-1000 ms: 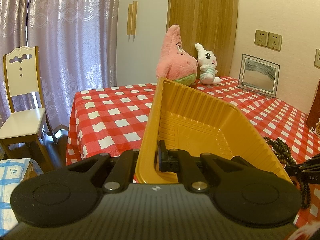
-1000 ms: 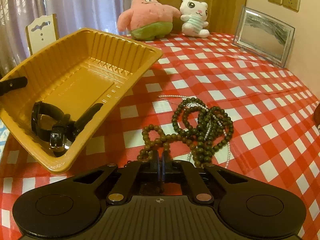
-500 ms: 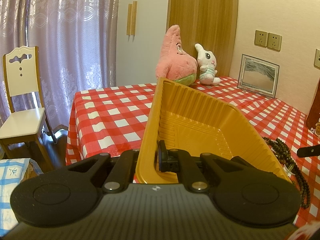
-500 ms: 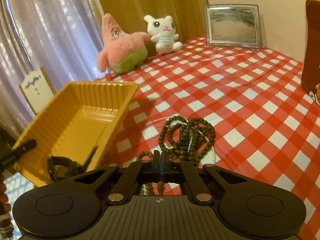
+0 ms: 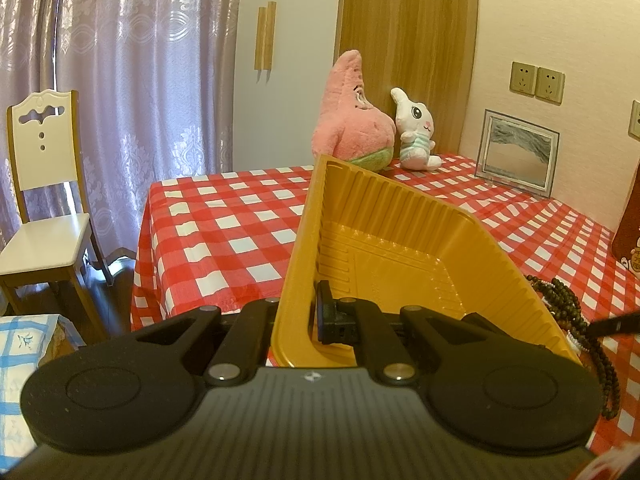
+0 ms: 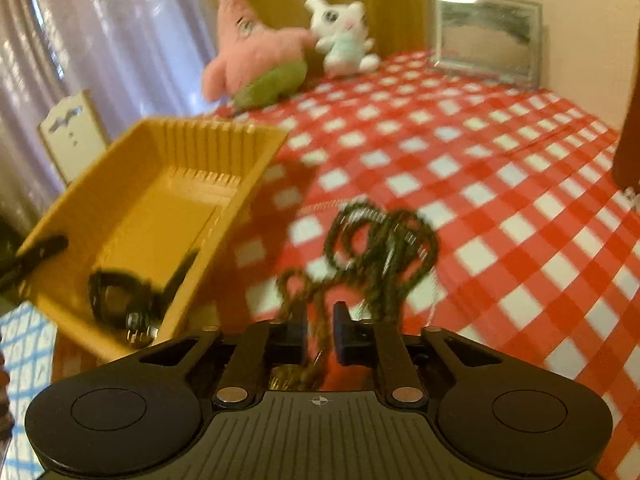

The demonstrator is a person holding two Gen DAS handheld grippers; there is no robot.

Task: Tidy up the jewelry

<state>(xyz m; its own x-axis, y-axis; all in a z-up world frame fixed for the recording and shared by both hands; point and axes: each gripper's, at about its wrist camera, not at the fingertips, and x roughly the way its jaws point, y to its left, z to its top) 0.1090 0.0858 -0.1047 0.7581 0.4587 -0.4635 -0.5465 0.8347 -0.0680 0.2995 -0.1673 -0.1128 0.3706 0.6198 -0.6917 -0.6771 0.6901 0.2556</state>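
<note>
My left gripper [image 5: 310, 314] is shut on the near wall of a yellow plastic tray [image 5: 400, 240], one finger inside and one outside, holding it tilted above the checked table. A black watch [image 6: 120, 300] lies in the tray's low corner [image 6: 160, 200]. Dark green and brown bead strands [image 6: 380, 248] lie heaped on the cloth to the right of the tray, and also show in the left wrist view as beads [image 5: 568, 304]. The jaws of my right gripper [image 6: 320, 320] are opening; a brown strand runs through the gap between them, and the pads stand apart from it.
A pink star plush [image 5: 352, 120], a white rabbit plush [image 5: 414, 132] and a framed picture [image 5: 516, 152] stand along the far wall. A brown box [image 5: 630, 220] is at the right. A white chair [image 5: 40, 200] stands beyond the table's left edge.
My right gripper has risen and rolled, and its jaws have parted from shut, leaving a gap around the brown strand. The left gripper and the tray have kept still.
</note>
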